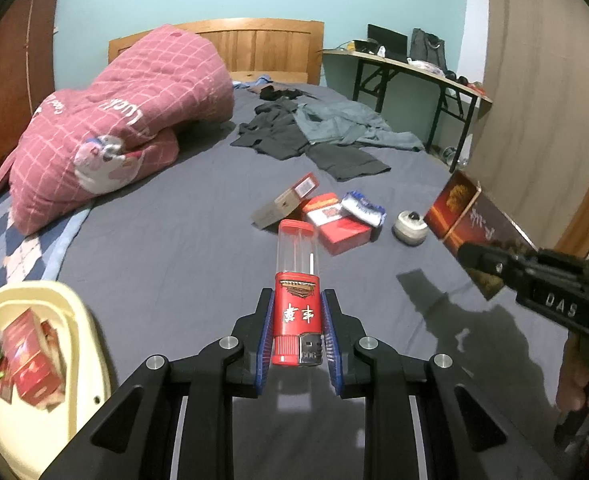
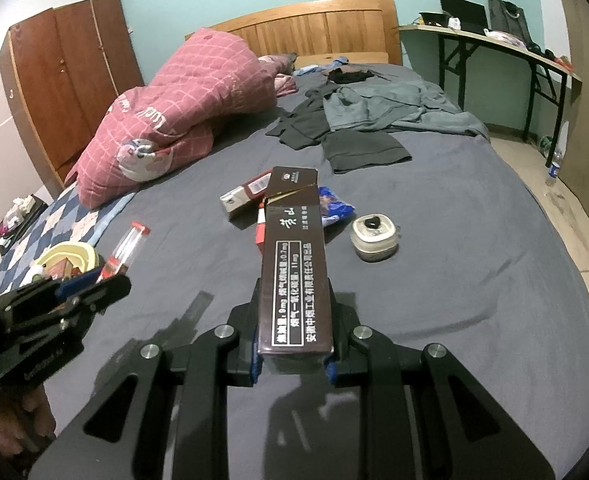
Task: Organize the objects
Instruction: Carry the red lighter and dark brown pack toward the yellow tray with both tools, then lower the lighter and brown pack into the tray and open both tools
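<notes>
We've got both tongs loaded above the grey bed sheet (image 1: 154, 240). Our left gripper (image 1: 297, 332) is clenched on a red lighter (image 1: 297, 312) w/ a clear tube top, blue pads (image 1: 266, 332) pressing both sides, lighter pointing fwd, off the sheet. Our right gripper (image 2: 294, 328) is clamped round a long brown carton (image 2: 294, 264), printed face up, far end flap ajar; from the left cam the same carton (image 1: 466, 224) shows tilted in the air at right.

On the sheet ahead: a small cluster – red pack (image 1: 336, 224), a brown box (image 1: 286, 202) propped at an angle just behind it, a blue-white pouch (image 1: 364, 206) touching the pack's right side, and a round cream jar (image 1: 410, 226) w/ dark knob, near but apart. Bottom-left, a cream basket (image 1: 66, 308) holds red boxes (image 1: 34, 364) + a small green/white item, too blurred to ID.

Further back: pink checked duvet (image 1: 126, 120) heaped at left, dark clothes (image 1: 306, 132) spread mid-bed, wooden headboard (image 1: 254, 44), desk (image 1: 406, 64) at right.
</notes>
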A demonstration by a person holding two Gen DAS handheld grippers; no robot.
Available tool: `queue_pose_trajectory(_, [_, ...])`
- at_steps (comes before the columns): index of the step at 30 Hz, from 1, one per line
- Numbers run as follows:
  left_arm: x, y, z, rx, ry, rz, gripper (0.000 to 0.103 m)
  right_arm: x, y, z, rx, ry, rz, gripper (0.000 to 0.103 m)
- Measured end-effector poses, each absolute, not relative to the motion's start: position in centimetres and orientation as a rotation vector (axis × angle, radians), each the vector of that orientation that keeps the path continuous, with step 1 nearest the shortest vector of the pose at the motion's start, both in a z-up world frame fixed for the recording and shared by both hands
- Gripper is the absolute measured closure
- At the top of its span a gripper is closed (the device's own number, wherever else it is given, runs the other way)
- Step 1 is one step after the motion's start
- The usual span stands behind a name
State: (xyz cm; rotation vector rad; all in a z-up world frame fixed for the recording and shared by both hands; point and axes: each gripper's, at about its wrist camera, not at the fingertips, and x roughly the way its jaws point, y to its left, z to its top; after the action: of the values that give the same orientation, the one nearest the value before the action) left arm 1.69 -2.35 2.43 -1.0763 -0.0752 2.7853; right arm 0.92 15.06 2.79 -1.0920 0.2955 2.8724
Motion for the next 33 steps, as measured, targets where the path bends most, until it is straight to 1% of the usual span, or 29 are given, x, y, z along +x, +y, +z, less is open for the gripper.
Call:
queue_pose_trajectory(6, [3.6, -4.6, 3.5, -1.072, -0.069, 2.822, 0.081, 1.3, 12.0, 3.4, -1.116, 0.258, 2.926, 0.079])
queue_pose_trajectory(12, [6.0, -7.3, 4.7, -1.078, -0.042, 2.865, 0.081, 1.9, 7.8, 4.0, -1.159, 0.163, 2.997, 0.079])
queue_pose_trajectory(16, [7.7, -10.7, 5.9, -1.070, -0.075, 2.916, 0.081, 1.7, 4.7, 4.5, -1.197, 0.123, 3.052, 0.079])
queue_pose_trajectory(19, [9.3, -14.0, 6.5, -1.083, -0.104, 2.955, 0.081, 1.3, 2.2, 4.9, -1.214, 0.129, 3.097, 0.079])
queue_pose_trajectory(22, [11.4, -18.0, 6.6, -1.107, -0.127, 3.010, 0.081, 0.6, -1.1, 5.3, -1.234, 0.094, 3.143, 0.079])
queue_pose_trajectory(24, [12.5, -20.7, 6.4, -1.131, -0.182, 3.043, 0.081, 0.2, -3.7, 5.4, -1.254, 0.050, 3.181, 0.079])
queue_pose_trajectory(26, [13.5, -23.5, 6.2, -1.154, -0.274, 3.078, 0.081, -0.5, -6.7, 5.2, -1.286, 0.015, 3.223, 0.079])
queue_pose_trajectory(28, [14.2, -25.3, 6.3, -1.158, -0.308, 3.102, 0.081, -1.3, -9.4, 4.9, -1.327, 0.002, 3.254, 0.079])
queue_pose_trajectory(30, [14.9, -26.9, 6.6, -1.163, -0.298, 3.131, 0.083, -2.1, -11.8, 4.6, -1.360, -0.007, 3.282, 0.079])
queue_pose_trajectory(33, [15.6, -28.9, 7.6, -1.144, -0.300, 3.173, 0.086, -3.2, -15.3, 4.6, -1.403, -0.071, 3.311, 0.079])
